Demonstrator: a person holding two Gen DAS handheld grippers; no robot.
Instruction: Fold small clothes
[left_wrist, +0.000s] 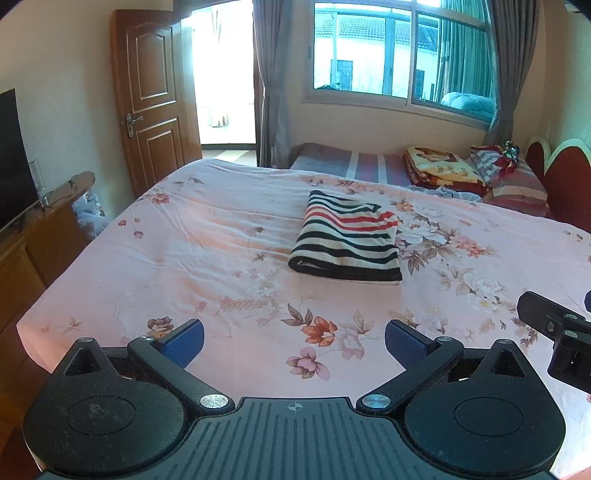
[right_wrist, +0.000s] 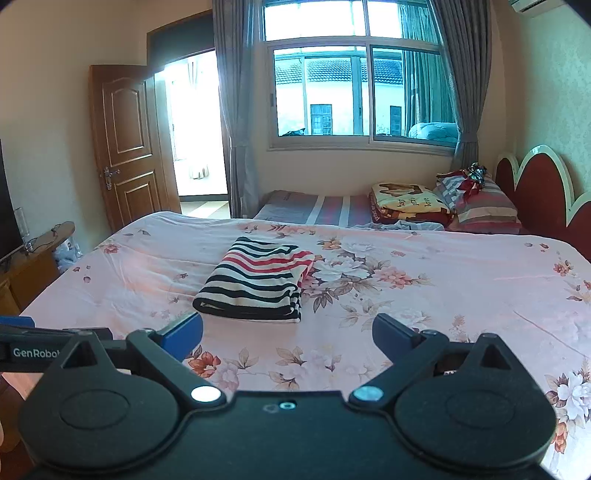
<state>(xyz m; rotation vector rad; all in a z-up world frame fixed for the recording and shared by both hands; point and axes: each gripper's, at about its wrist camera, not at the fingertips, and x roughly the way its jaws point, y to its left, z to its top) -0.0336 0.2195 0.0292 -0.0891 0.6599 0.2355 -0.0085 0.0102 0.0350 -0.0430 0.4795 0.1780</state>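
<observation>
On the pink floral-sheeted bed (left_wrist: 221, 236): folded black, white and red striped knit garment (left_wrist: 347, 240) lies mid-bed, untouched | left gripper (left_wrist: 293, 338) and right gripper (right_wrist: 288, 332) jaws wide, empty, well short of it | risk: loose top layer could slide open if nudged.

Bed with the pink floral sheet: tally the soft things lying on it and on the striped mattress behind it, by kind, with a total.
Folded striped garment: 1
Folded cartoon-print blanket: 1
Striped pillow: 1
Crumpled blue-grey cloth: 1
Total: 4
</observation>
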